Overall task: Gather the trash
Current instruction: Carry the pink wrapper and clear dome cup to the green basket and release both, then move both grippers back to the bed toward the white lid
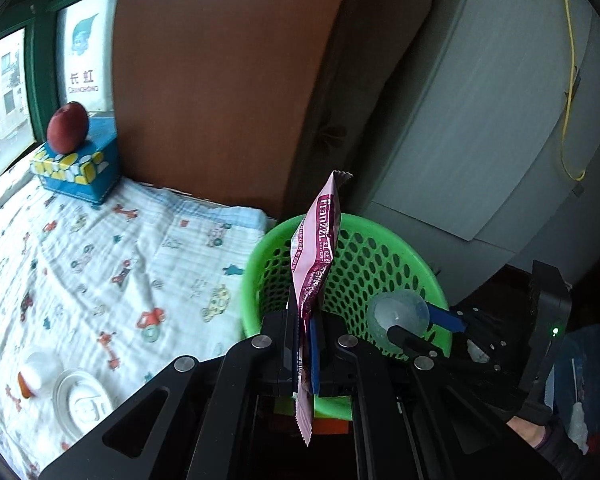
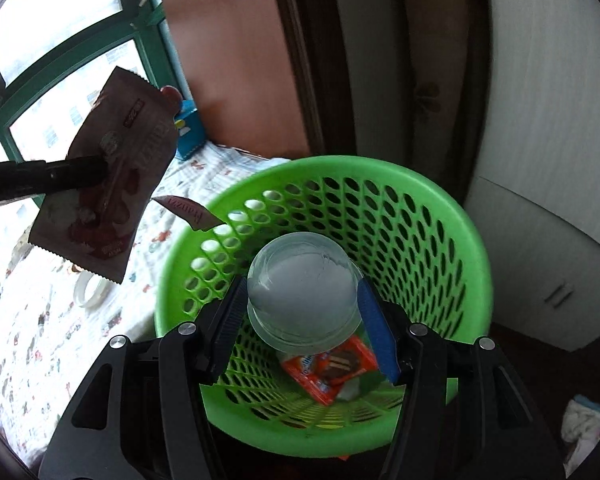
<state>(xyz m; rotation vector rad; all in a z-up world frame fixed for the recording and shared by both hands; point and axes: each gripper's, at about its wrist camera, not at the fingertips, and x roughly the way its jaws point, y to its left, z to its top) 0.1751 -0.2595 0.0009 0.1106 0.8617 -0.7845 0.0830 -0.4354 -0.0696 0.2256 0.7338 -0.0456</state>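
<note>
I am holding two pieces of trash at the green basket (image 2: 440,216), one in each hand. My left gripper (image 1: 306,332) is pinching a pink snack wrapper (image 1: 318,248) with its jaws pressed flat together on the wrapper's lower part. The wrapper is standing nearly upright, its long axis running up from the jaws, with a short tail hanging below them. Seen from my right side, that wrapper (image 2: 112,184) is hanging over the bed beside the basket, just outside the near rim and not yet over the opening.

My right gripper (image 2: 304,312) is clamping a clear plastic cup (image 2: 304,292) by its sides, the jaws standing apart only as far as the cup is wide. The cup is hanging directly above the basket's mouth, with an orange wrapper (image 2: 332,368) already lying at the bottom beneath it.

So my right hand is the nearer one: I judge the cup needs only a release to fall in. The left wrapper lies sideways from the opening, toward the bed, and I judge it must cross the rim before I let go. A strip of tape roll (image 2: 90,290) is lying on the blanket (image 1: 100,264).
</note>
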